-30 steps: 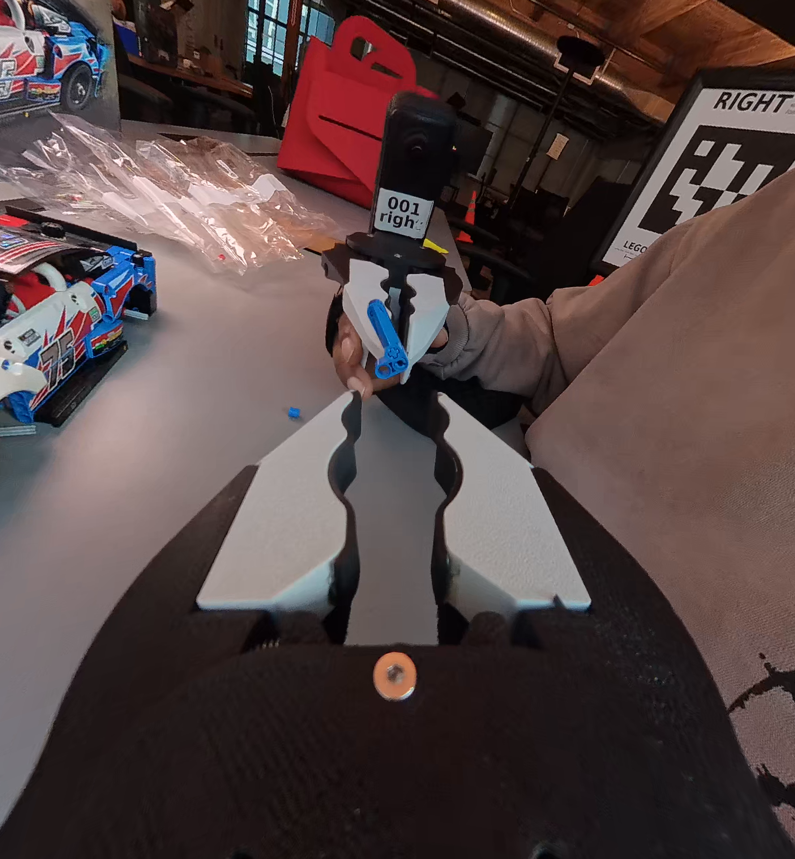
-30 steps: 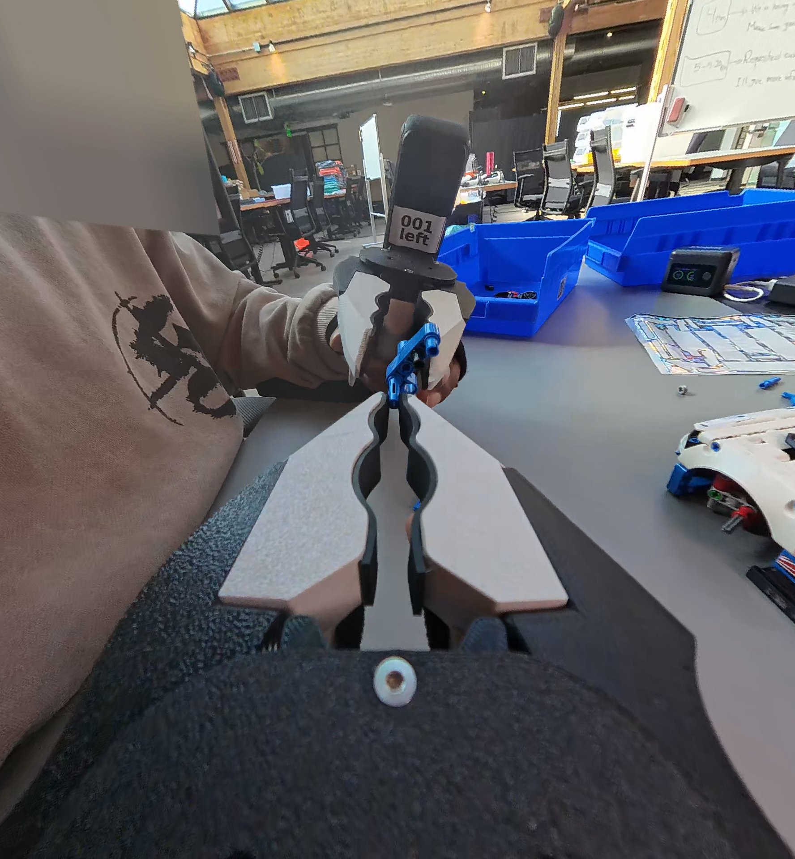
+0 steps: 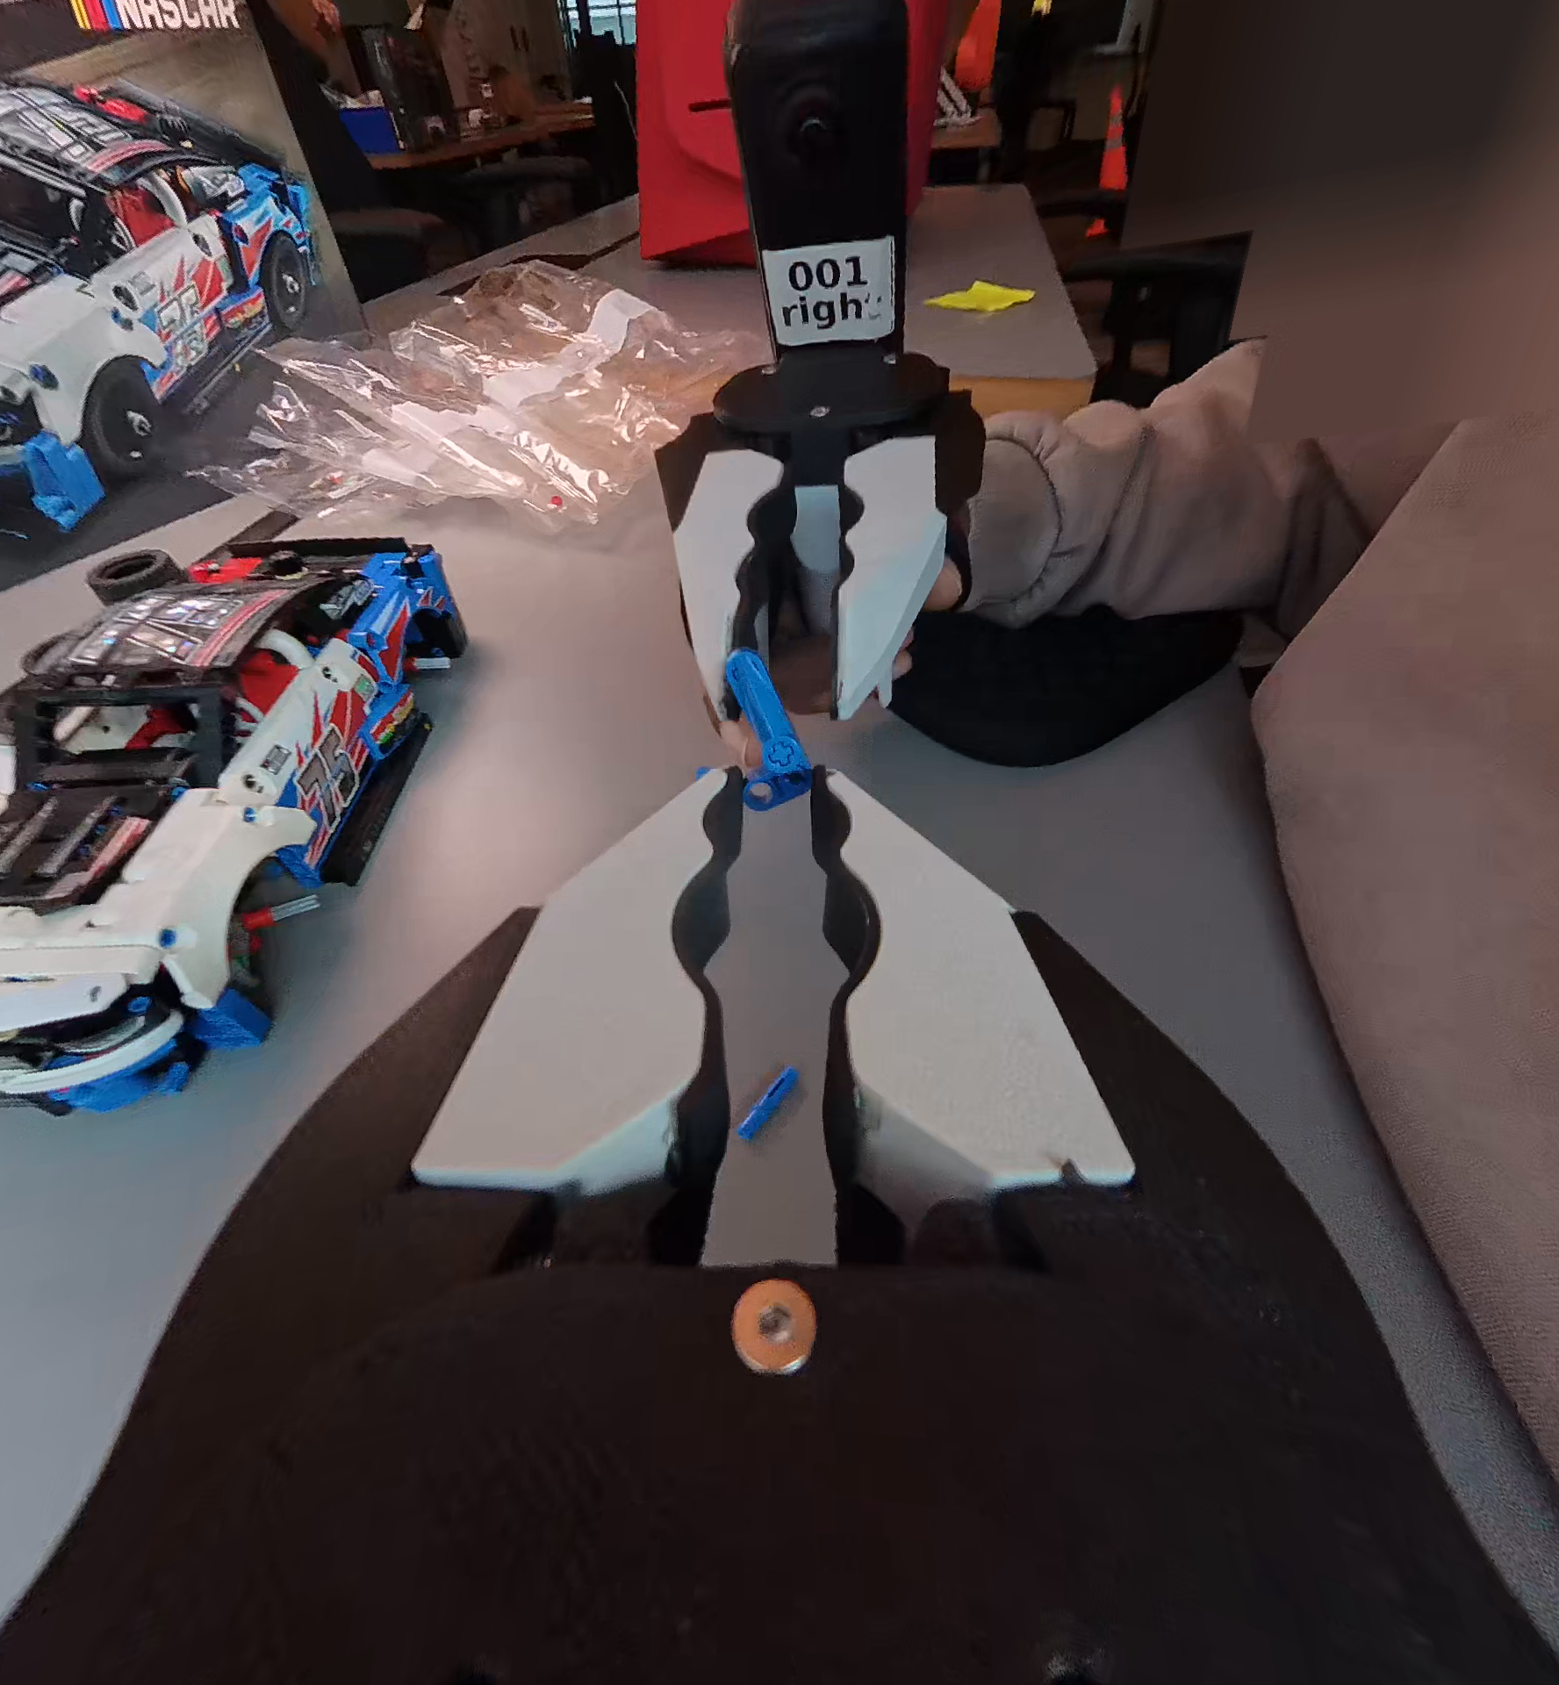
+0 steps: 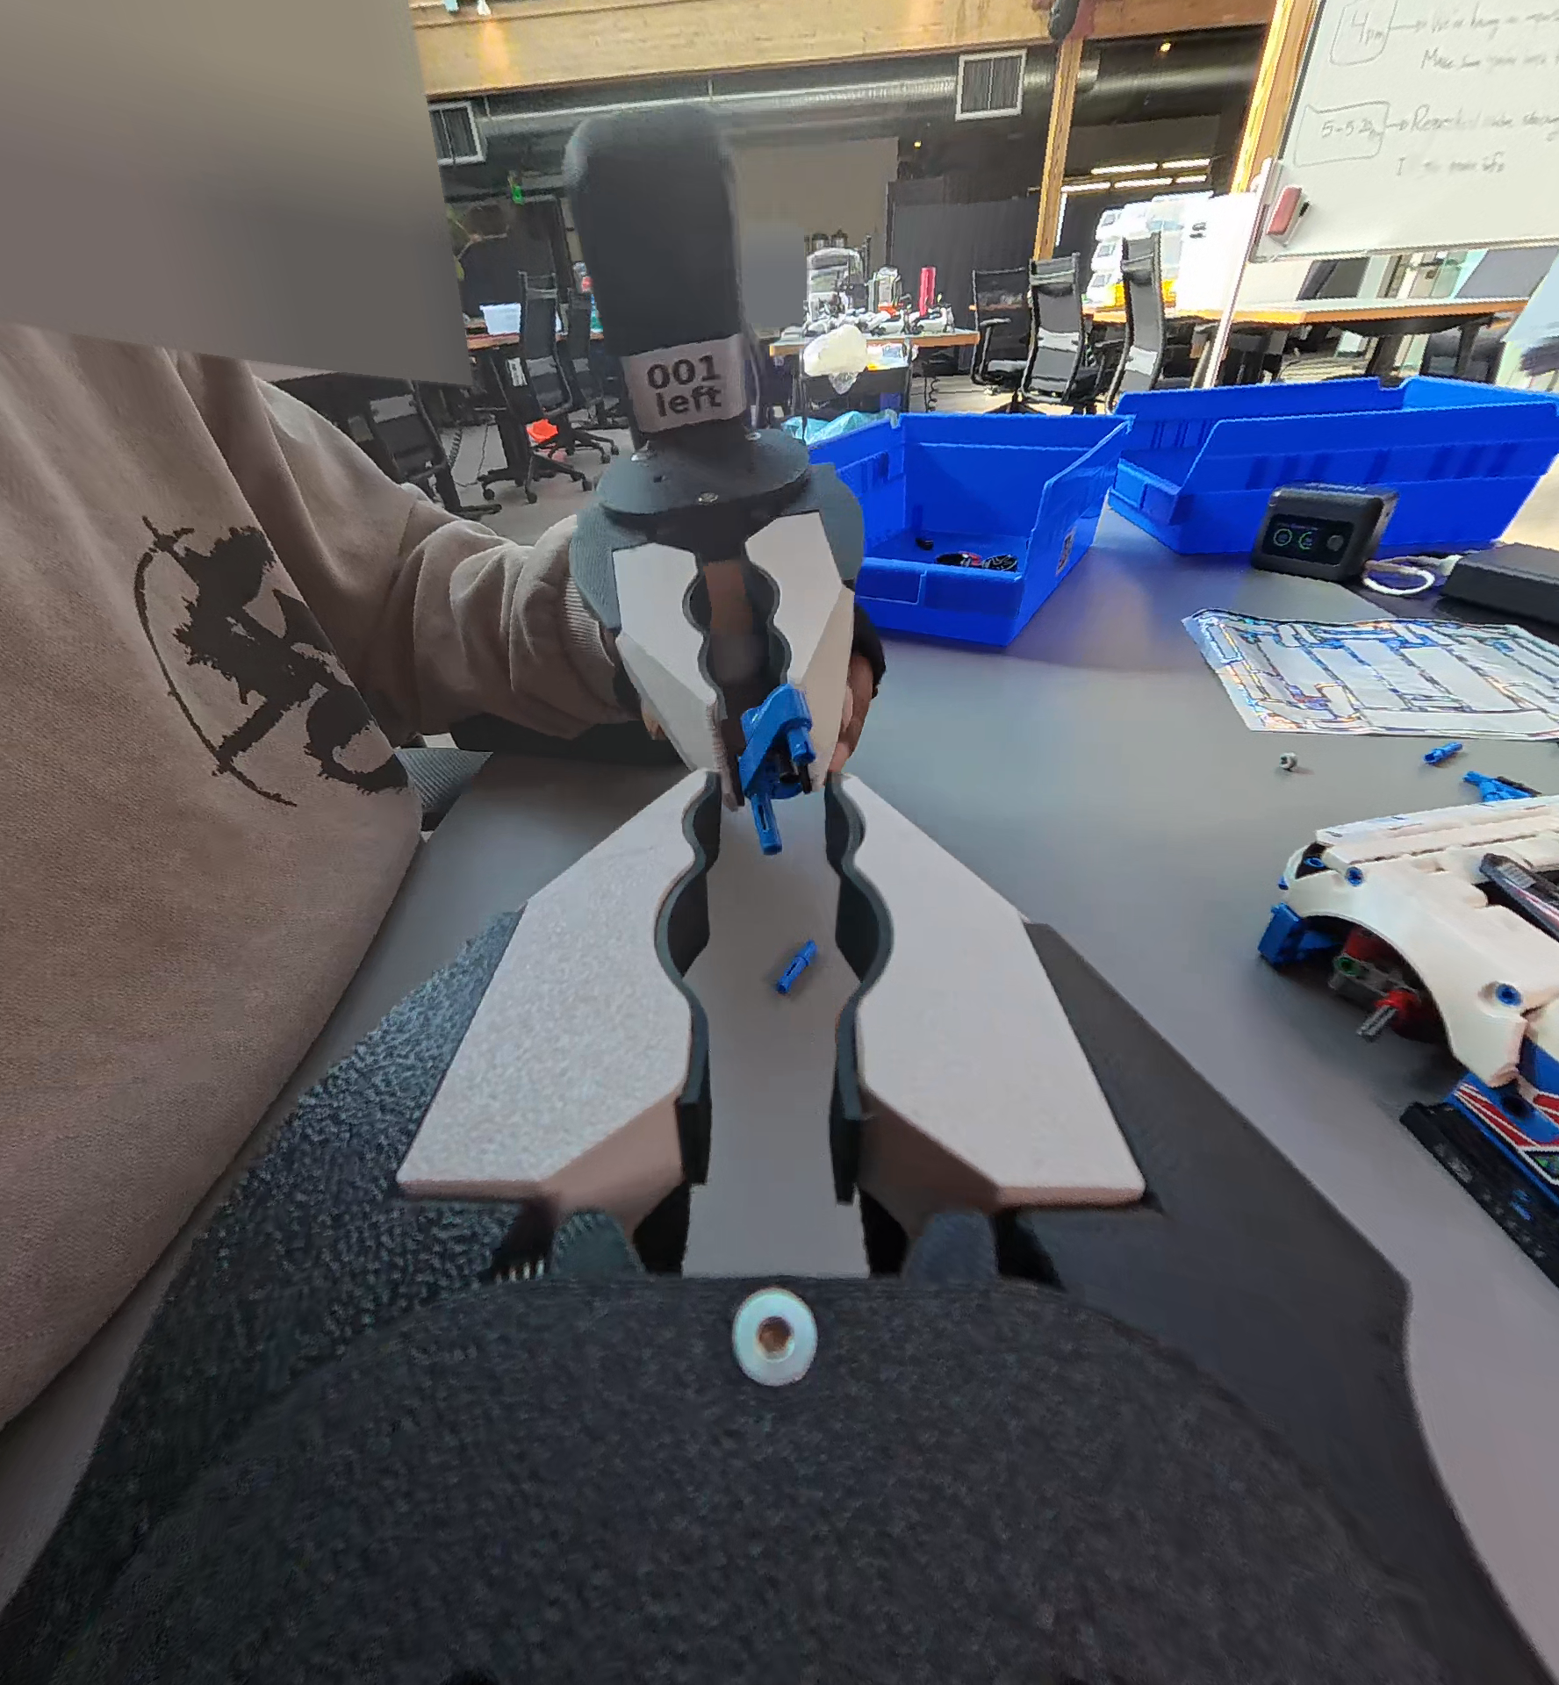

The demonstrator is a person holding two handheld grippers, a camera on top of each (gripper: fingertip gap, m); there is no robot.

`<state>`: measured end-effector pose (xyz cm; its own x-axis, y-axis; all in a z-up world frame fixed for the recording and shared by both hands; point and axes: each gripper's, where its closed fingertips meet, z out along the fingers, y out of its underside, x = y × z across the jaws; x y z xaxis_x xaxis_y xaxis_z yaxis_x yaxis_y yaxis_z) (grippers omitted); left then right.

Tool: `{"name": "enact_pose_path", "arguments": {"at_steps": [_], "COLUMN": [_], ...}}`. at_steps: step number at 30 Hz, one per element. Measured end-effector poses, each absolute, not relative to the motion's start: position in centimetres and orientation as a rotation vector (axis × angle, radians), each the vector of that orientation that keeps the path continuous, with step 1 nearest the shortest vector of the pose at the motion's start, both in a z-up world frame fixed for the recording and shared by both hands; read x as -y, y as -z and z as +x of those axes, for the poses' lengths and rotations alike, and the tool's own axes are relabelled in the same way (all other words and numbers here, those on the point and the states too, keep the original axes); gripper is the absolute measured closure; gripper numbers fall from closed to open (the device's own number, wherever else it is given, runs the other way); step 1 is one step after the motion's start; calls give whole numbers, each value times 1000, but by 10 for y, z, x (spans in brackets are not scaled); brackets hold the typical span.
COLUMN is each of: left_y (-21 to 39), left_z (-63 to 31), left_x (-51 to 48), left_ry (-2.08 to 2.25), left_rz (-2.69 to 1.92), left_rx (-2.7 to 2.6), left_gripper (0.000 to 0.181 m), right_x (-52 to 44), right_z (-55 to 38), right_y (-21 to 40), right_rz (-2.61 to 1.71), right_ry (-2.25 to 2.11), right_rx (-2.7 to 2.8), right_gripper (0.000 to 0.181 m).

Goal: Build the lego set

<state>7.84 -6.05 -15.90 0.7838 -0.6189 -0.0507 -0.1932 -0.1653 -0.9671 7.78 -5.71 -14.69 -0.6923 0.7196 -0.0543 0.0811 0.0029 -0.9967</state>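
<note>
One grey table carries everything, and the biggest thing on it is the half-built car, parked at the left of the left wrist view and at the right edge of the right wrist view, probably set aside so the middle stays free for small work. Behind it, at upper left, lie crumpled clear bags. Both tools meet tip to tip at frame centre, raised above the table. The left hand-held gripper is closed narrowly on a small blue piece, pinching it at its very tips so that most of the piece sticks out. The right hand-held gripper faces it with its jaws parted and nothing between them, and the piece's thin lower end points into that gap. My guess is that the piece is held out this way so the other tool can reach or add to it. Smallest is a loose blue pin, lying flat on the table straight below the two tools and seen between the right one's fingers. It may well be the part meant to go into the held piece, and it would need picking up first.
</note>
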Motion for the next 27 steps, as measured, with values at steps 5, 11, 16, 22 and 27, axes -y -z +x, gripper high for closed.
{"name": "enact_pose_path", "arguments": {"at_steps": [5,11,16,22,27], "left_y": [166,170,170,203,257], "left_z": [83,89,89,64,41], "left_x": [61,66,66,78,93], "left_ry": [67,1,32,284,318], "left_rz": [-1692,-1668,-1669,-1931,-2206], "left_rx": [-846,-926,-906,-845,-892], "left_gripper": [168,168,166,157,154], "right_x": [65,76,76,62,59], "right_z": [82,84,85,78,76], "right_y": [150,156,156,171,194], "right_rz": [-755,-684,-681,-803,-871], "right_ry": [-1712,-1660,-1667,-1565,-1430], "right_rx": [1855,1907,1907,1955,2070], "right_gripper": [157,174,176,176,176]}}
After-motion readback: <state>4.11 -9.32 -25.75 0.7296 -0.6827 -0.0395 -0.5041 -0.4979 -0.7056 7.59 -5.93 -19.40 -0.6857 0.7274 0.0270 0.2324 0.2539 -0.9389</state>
